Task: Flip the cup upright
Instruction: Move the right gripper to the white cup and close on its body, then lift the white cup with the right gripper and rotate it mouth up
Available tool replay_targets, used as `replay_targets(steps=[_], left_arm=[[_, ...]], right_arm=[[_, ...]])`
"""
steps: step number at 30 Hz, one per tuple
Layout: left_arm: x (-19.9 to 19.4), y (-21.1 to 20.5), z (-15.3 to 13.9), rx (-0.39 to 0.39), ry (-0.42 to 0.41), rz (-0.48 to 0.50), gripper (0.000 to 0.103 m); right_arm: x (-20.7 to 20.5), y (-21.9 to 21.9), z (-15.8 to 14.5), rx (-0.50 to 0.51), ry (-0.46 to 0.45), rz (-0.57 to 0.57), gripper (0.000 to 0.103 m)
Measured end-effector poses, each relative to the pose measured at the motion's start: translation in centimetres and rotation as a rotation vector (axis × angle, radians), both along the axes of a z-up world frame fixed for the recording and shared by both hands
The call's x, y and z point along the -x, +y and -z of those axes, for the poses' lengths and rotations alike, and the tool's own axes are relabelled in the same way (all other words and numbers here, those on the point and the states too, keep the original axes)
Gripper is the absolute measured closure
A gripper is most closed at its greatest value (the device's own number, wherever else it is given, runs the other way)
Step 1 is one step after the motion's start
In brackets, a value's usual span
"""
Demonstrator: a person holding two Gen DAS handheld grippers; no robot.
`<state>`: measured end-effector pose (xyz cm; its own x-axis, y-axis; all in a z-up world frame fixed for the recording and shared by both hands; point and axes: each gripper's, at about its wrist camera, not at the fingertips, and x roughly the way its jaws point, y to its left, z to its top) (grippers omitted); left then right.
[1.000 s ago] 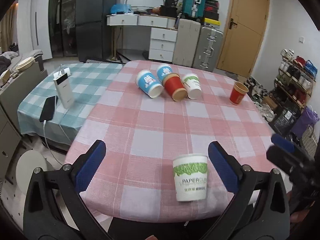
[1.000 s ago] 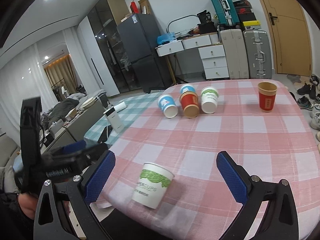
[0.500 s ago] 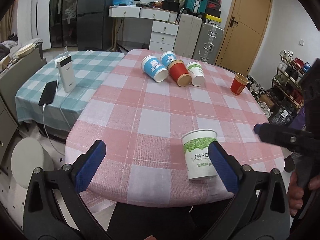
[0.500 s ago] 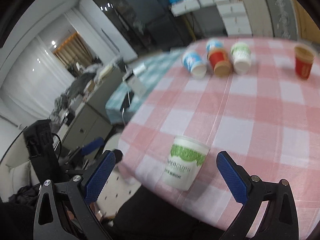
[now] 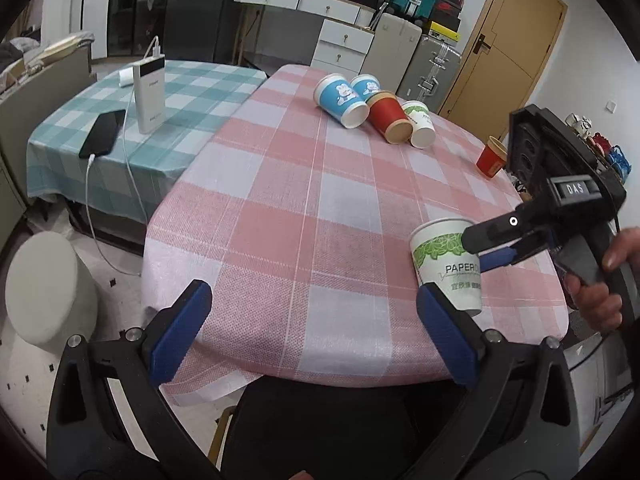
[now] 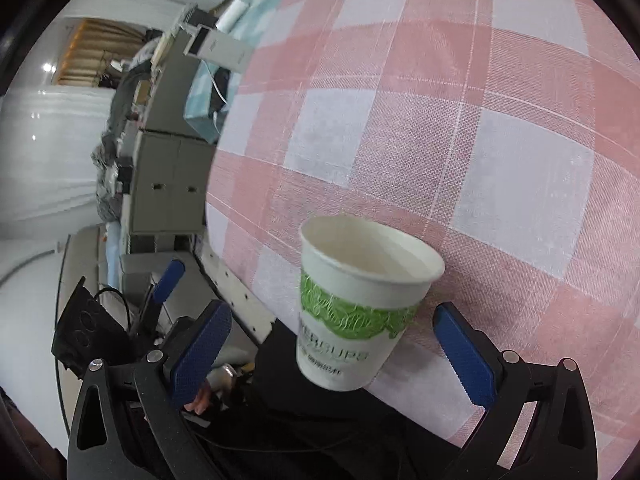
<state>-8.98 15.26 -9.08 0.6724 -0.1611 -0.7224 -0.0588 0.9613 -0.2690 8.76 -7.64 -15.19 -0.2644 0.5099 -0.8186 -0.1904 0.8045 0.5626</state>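
While its two blue-padded jaws stand spread wide with nothing between them, the left gripper (image 5: pixel 316 326) hangs low over the near edge of the pink checked table (image 5: pixel 320 200). The right gripper (image 6: pixel 330 346) also has its jaws apart, one on each side of the white paper cup (image 6: pixel 352 312) with the green band; no contact with the pads is visible. In the left wrist view the right gripper (image 5: pixel 486 246) reaches the cup (image 5: pixel 446 264) from the right, and a hand (image 5: pixel 600 288) grips its black handle. The cup stands upright, mouth up, near the front right edge of the table. Farther back, two blue cups (image 5: pixel 342 100), a red cup (image 5: pixel 390 118) and a second white cup (image 5: pixel 420 124) lie on their sides in a touching row, mouths toward the camera. A small red cup (image 5: pixel 491 158) stands upright near the table's far right edge. To the left, a teal checked table (image 5: pixel 120 120) carries a white power bank (image 5: pixel 150 98) standing on end and a black phone (image 5: pixel 102 134) with a white cable.
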Motion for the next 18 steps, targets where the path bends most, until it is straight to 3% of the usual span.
replay_targets(steps=[9,10,12,15,18], left_arm=[[-0.8,0.0,1.0,0.005,-0.009,0.051,0.001],[-1.0,0.2,1.1,0.011,-0.012,0.051,0.001],[-1.5,0.6,1.2,0.007,-0.017,0.045,0.001],[-2.3,1.4,1.3,0.011,-0.013,0.025,0.001],[-2.7,2.2,1.4,0.029,-0.007,0.004,0.001]], right_arm=[[-3.4,1.8,1.7,0.107,0.063,-0.072,0.004],[-3.6,1.8,1.9,0.115,0.074,-0.069,0.007],[-3.8,1.9,2.3,0.126,0.081,-0.067,0.025],[-3.8,1.7,2.3,0.121,0.080,-0.064,0.036],[-3.9,1.7,1.7,0.110,0.054,-0.056,0.038]])
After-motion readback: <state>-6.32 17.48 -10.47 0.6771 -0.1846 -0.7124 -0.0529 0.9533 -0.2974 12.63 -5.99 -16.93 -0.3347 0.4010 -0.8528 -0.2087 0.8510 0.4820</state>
